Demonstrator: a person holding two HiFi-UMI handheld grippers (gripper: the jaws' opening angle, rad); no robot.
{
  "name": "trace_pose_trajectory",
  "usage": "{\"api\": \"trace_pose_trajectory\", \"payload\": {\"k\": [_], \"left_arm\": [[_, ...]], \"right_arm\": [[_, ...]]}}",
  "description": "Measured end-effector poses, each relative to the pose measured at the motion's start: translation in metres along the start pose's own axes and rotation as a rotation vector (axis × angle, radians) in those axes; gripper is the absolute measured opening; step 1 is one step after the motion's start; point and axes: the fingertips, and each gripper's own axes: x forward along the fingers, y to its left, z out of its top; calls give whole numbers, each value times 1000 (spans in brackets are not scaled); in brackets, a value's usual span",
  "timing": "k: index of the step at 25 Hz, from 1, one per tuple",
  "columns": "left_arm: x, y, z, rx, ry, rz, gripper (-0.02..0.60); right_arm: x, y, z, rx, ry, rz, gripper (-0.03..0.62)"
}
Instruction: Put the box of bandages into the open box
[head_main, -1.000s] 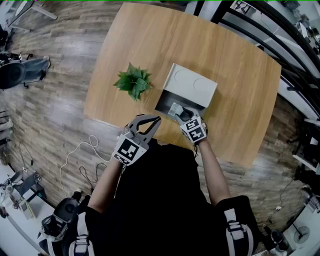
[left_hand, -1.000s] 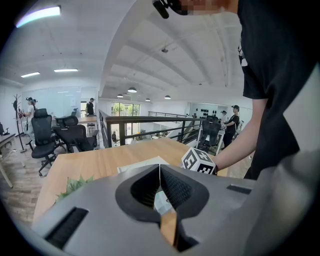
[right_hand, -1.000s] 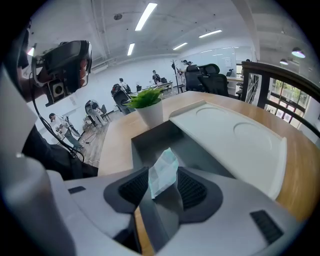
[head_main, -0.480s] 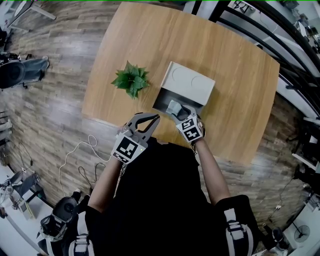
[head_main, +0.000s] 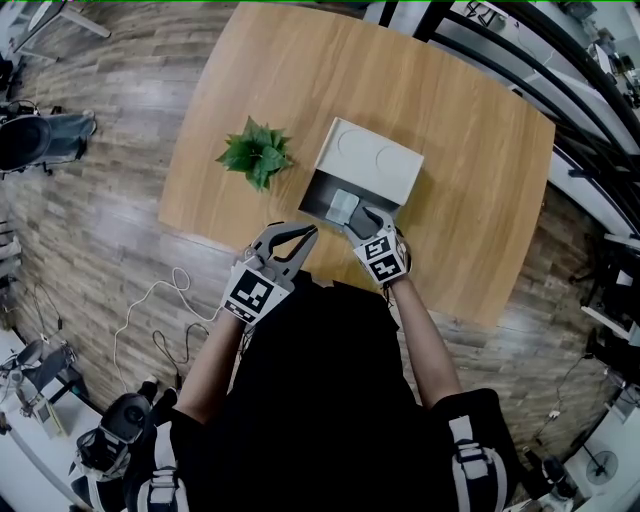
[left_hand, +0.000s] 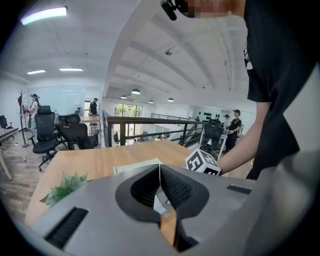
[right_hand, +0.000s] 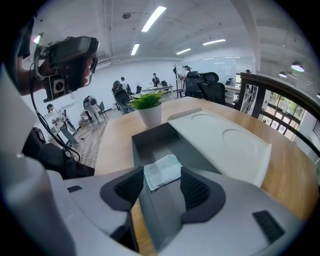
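Observation:
The box of bandages, small and pale blue-white, lies flat on the floor of the open box, a dark grey tray with its white lid folded back. In the right gripper view the bandage box sits just beyond my right gripper. That gripper's jaws are opening, and its pads stand clear on either side without pressing the box. My right gripper hovers over the open box's near end. My left gripper is shut on nothing, held near the table's front edge.
A small potted green plant stands left of the open box on the wooden table. The plant is just behind the box in the right gripper view. Office chairs, a railing and people are in the background.
The right gripper's jaws have spread and let go of the bandage box, which now rests inside the open box. The right gripper has drawn back slightly. The left gripper has barely moved.

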Motion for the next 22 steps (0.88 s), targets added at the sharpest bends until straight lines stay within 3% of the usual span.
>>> {"api": "trace_pose_trajectory", "payload": {"k": [4,8,11,22], "left_arm": [[4,-6,-4,-5,7,3,26],[9,-12,-9,-2,11,9,26],[11,-19,-12,-10,8,11,26],[20,-32,-19,-4,3,42,26]], "right_arm": [[-11,8,-3,-53,-3,37,222],[-22,8,-11,-80,-18,27,96],[-33,3,-14,-56,-66,8,39],[-80,3,-14,-44,-178,-2,25]]}}
